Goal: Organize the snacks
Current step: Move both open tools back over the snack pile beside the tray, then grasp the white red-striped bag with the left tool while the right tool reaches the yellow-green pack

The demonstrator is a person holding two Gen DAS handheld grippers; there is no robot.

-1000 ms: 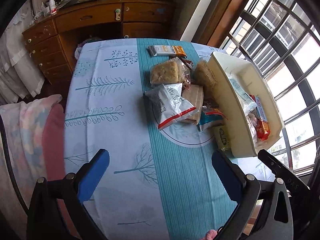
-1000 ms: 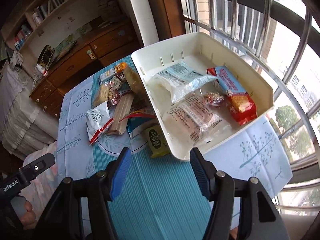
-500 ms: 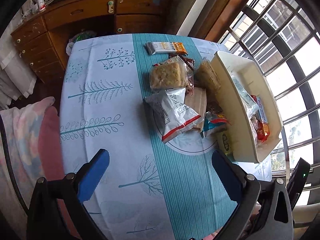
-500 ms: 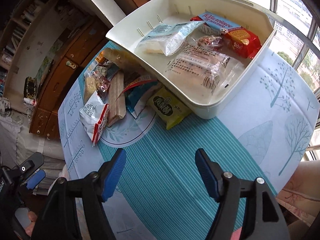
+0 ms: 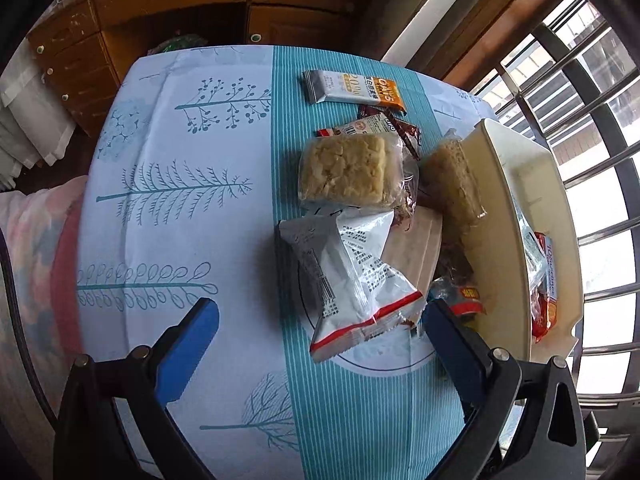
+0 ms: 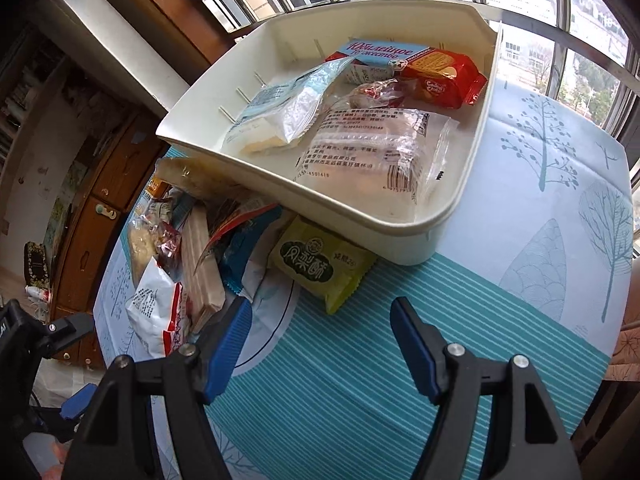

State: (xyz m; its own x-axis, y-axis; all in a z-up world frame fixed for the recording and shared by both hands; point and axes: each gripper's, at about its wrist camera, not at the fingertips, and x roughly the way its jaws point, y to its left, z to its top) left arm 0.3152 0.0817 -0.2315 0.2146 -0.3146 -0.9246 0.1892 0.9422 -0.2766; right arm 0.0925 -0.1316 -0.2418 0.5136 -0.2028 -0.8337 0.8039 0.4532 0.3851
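Your left hand-held gripper (image 5: 316,316) hangs over the worktop (image 5: 180,220), jaws spread wide, nothing in them. The white pack w/ red edge (image 5: 352,280) lies between and just ahead of the blue pads, no pad touching it. Past it: the clear-wrapped crumbly cake (image 5: 348,172), then the silver & orange bar (image 5: 356,88) alone at the far end of the teal stripe. A second cake pack (image 5: 452,176) leans on the cream bin (image 5: 496,208) wall.

Your right hand-held gripper (image 6: 320,328): its jaws have just been opening and stand wide over the teal stripe, empty. Right ahead, the yellow-green pack (image 6: 320,264) lies flat, its far end tucked under the bin's (image 6: 460,200) near corner, apart from both pads. Left of it, the blue pack (image 6: 248,252) & the pale wafer pack (image 6: 200,264) sit in the loose pile beside the bin.

Inside the bin: clear printed pack (image 6: 376,152) nearest you, light-blue bag (image 6: 280,112) at left, red biscuit pack (image 6: 436,72) at the far wall, small red-foil sweet (image 6: 376,94) between, prob. a candy, too small to read.
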